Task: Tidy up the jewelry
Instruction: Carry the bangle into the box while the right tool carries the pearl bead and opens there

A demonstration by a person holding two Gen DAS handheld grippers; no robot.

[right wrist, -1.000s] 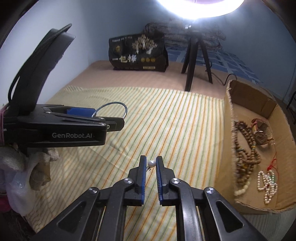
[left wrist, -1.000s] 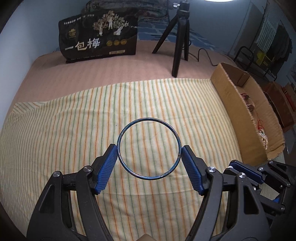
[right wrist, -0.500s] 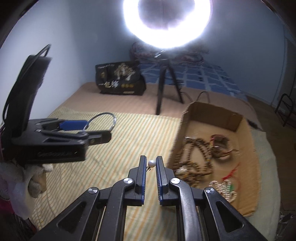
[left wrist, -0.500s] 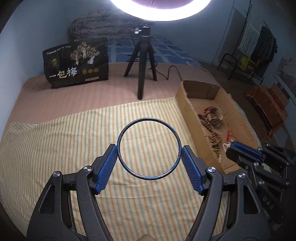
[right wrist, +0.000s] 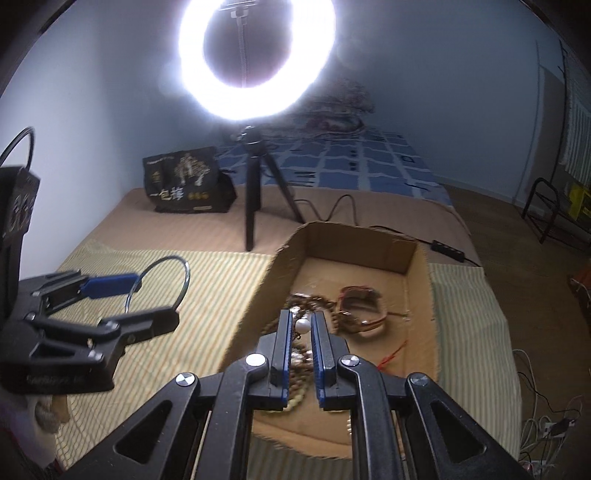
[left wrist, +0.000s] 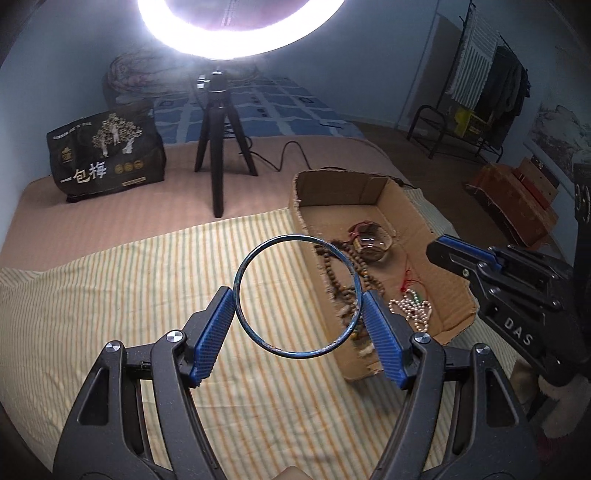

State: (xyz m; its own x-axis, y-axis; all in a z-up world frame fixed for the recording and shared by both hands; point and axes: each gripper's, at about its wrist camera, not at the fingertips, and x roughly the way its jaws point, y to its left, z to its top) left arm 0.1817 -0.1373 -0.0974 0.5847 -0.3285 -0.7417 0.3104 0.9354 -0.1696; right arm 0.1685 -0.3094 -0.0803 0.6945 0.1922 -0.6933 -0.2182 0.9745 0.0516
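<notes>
Beads (right wrist: 295, 384) blur behind the right hand-held gripper (right wrist: 303, 328) — its pearl's (right wrist: 303, 325) fitting unreadable; ring light (left wrist: 236, 33) cut off by the frame's top edge.

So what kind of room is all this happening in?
Most likely a bedroom at home: the striped cloth covers what looks like a bed, a blue patterned blanket lies behind it, and clothes hang on a rack. A ring light suggests filming.
</notes>
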